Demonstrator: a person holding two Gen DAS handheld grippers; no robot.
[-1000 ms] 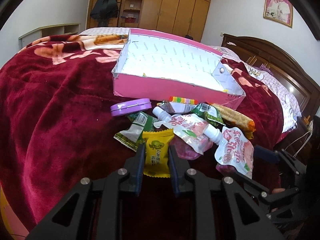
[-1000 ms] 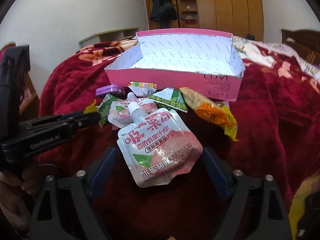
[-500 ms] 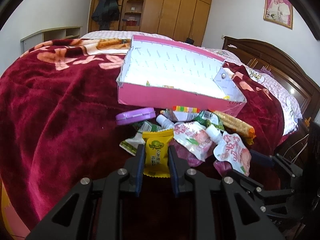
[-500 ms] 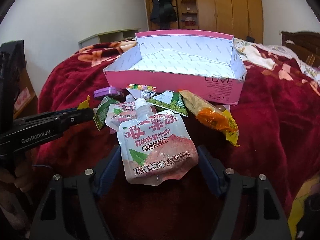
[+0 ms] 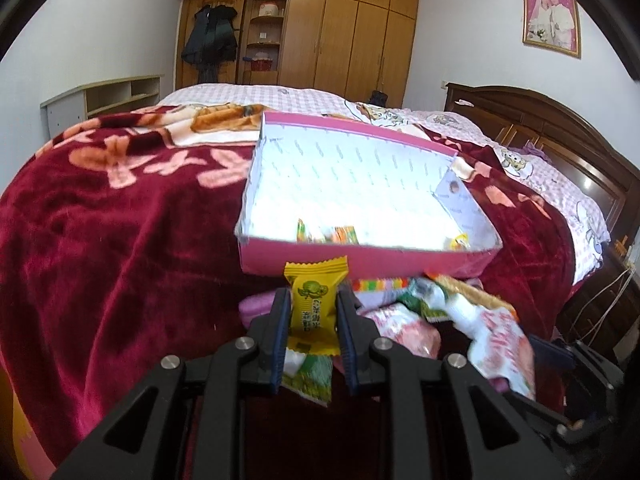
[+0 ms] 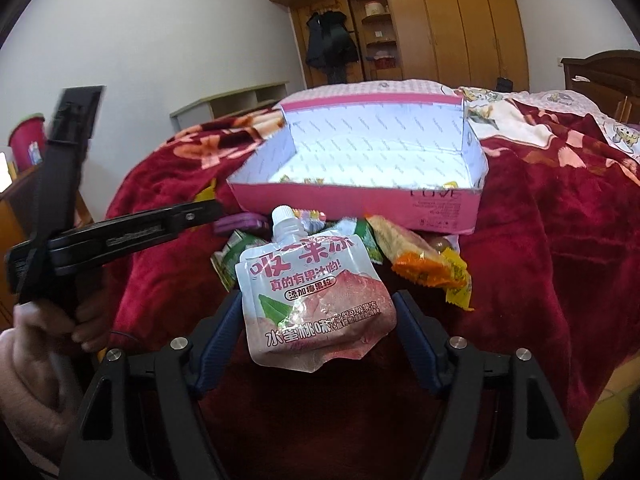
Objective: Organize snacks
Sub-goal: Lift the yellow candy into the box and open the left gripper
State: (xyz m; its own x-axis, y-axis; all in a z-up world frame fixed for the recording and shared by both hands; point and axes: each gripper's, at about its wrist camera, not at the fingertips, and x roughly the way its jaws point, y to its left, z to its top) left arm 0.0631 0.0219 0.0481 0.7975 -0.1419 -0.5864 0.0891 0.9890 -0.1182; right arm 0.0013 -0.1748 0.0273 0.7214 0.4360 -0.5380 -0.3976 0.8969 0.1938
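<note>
From the left wrist, the left gripper (image 5: pixel 314 312), jaws clenched on a yellow candy (image 5: pixel 315 305), has risen toward the pink box (image 5: pixel 360 258) just ahead; from the right wrist, the right gripper (image 6: pixel 320 320) has lifted a peach jelly pouch (image 6: pixel 316 300) between its jaws, so both snacks seem headed boxward.

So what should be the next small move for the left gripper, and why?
Probably carry it forward over the pink box and open. The left gripper is shut on the yellow candy, lifted just short of the near wall, and a few snacks already lie inside.

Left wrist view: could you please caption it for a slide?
Left gripper holds yellow candy before the pink box.
</note>
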